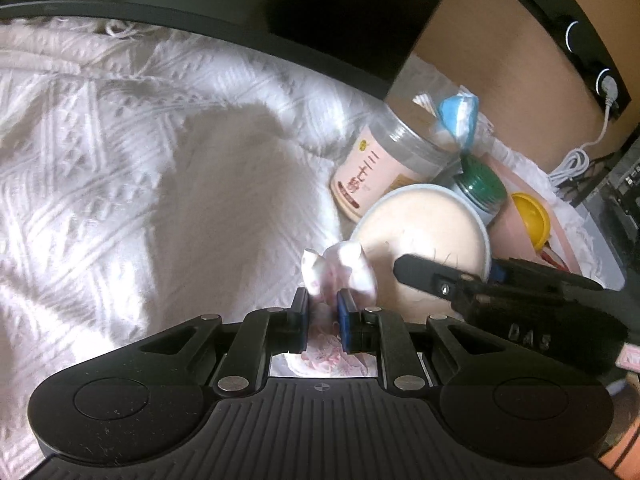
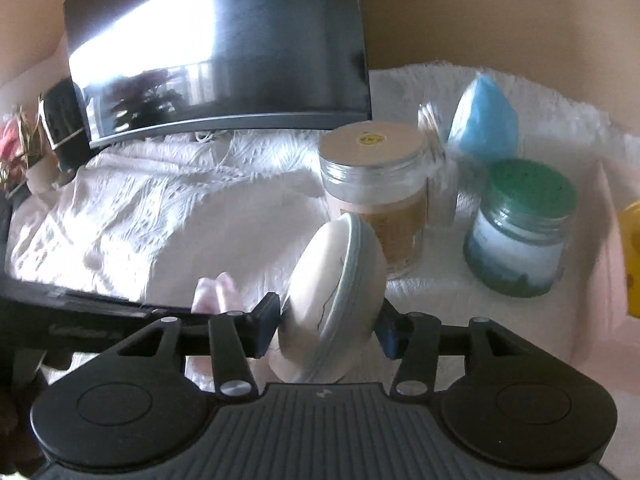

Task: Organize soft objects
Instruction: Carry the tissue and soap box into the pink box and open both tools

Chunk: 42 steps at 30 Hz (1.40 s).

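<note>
Cloth [image 1: 340,270]: white-pink, crumpled, bunched upright, over the white blanket.
Puff [image 2: 332,304]: round, cream face, pale-blue rim, tilted on edge.

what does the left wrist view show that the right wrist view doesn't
Only the left wrist view shows the left gripper shut on a pink-and-white cloth, a white cable and a yellow lid.

Only the right wrist view shows the right gripper with its fingers either side of the round cream container, tilted on edge, and the monitor's reflective screen.

Both show the white knitted blanket, the beige-labelled jar, the green-lidded jar and the blue mask.
</note>
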Motion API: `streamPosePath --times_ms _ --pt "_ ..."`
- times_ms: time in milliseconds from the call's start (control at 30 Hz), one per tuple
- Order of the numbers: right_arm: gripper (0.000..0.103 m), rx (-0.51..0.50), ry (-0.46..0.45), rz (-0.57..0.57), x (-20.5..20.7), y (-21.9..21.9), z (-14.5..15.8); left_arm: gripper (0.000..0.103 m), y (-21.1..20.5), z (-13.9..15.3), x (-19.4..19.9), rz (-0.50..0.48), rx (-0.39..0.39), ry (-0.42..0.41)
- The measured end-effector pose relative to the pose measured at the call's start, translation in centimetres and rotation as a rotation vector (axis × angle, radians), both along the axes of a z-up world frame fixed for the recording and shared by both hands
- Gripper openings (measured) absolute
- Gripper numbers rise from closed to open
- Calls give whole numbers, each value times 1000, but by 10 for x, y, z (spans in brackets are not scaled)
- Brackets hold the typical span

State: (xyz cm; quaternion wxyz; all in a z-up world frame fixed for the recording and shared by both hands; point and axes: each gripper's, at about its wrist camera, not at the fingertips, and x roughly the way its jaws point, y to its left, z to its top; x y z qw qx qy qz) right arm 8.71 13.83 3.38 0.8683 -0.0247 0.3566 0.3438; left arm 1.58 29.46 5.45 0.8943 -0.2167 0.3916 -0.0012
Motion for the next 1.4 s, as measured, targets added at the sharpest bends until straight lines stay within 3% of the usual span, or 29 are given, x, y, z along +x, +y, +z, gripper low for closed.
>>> streamPosePath --times_ms 200,433,567,733,1000,1300,1400 --pt "42 -66 -39 51 -8 9 25 18 25 18 -6 63 7 -36" --pt "39 -89 -203 91 -26 -19 90 18 47 80 24 132 83 -161" --pt "39 -63 -249 10 -9 -57 130 18 41 125 57 134 117 -263" --pt "39 -50 -305 -164 21 -117 169 18 6 158 91 75 99 -334" --pt "39 -75 -332 -345 54 -202 185 18 -89 163 137 -107 55 -350" --pt "39 -53 -294 -413 67 -266 173 18 -197 136 183 -297 -22 -272" --pt "39 -44 -268 -422 73 -276 166 22 -218 123 205 -317 -115 -236"
